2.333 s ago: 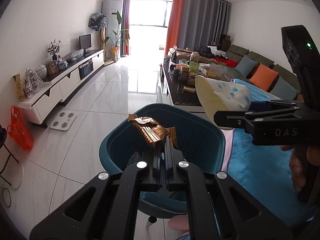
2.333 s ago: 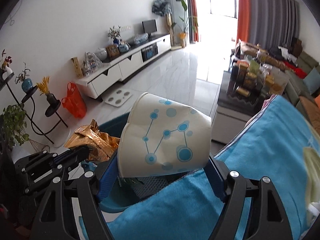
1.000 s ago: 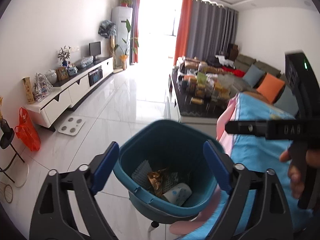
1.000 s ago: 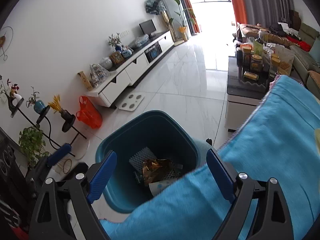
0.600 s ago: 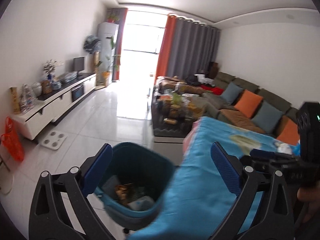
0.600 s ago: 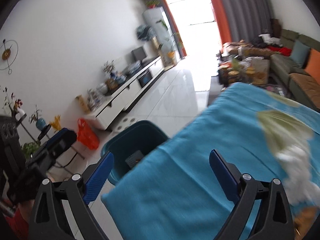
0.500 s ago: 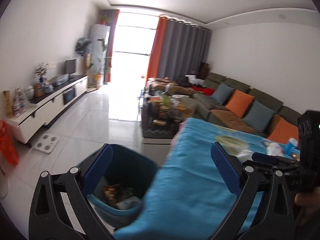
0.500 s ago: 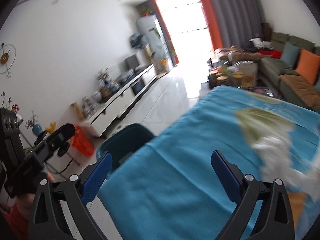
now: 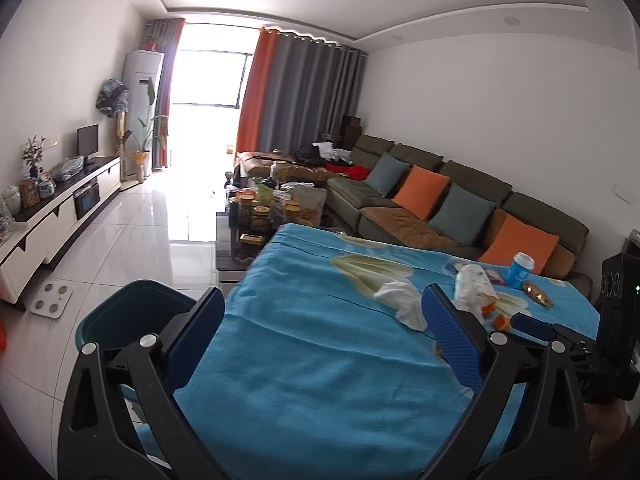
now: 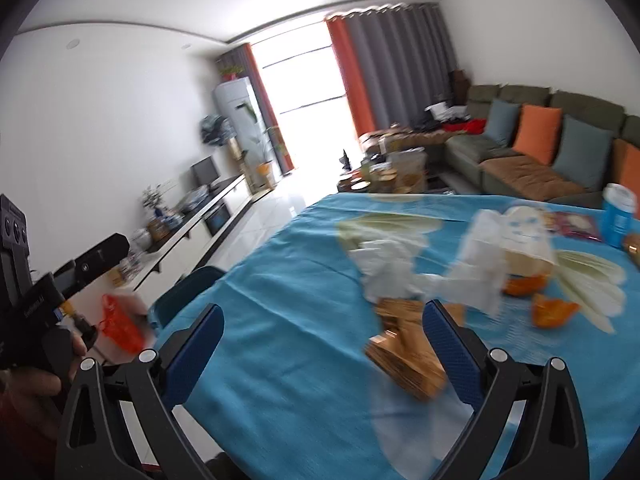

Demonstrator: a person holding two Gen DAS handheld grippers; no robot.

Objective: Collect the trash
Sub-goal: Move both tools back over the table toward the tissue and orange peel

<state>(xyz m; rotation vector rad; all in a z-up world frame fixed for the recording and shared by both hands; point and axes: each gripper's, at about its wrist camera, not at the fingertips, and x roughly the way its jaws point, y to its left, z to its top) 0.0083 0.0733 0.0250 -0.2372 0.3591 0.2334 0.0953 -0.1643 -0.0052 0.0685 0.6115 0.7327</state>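
Both tongs stand spread to full width and hold nothing. The left tongs [image 9: 320, 336] hover above the near part of the counter [image 9: 320, 380], which is draped in a blue cloth with a pale leaf print; only bare cloth lies between the blue pads. The right tongs [image 10: 320, 344] are likewise empty, though a gold wrapper [image 10: 404, 352] lies on the cloth just inside the right-hand pad, not touched by it as far as the blurred picture allows.

The trash remains on the counter. In the left wrist view, a crumpled white tissue [image 9: 402, 300] sits at roughly 1 o'clock from the left tongs. Past it at 2 o'clock lies a white wrapper with blue print [image 9: 474, 284], with orange peel pieces [image 9: 496, 316] just beside it. A blue cup [image 9: 519, 267] stands upright toward the far right corner, near a small gold packet [image 9: 538, 294] and a purple flat packet [image 9: 496, 276].

The teal bin [image 9: 132, 312] stands on the floor off the counter's left edge, at 9 o'clock from the left tongs; its contents cannot be seen from here. In the right wrist view only part of its rim shows, and the left-hand unit appears at the far left, gripped by a hand [image 10: 36, 384].
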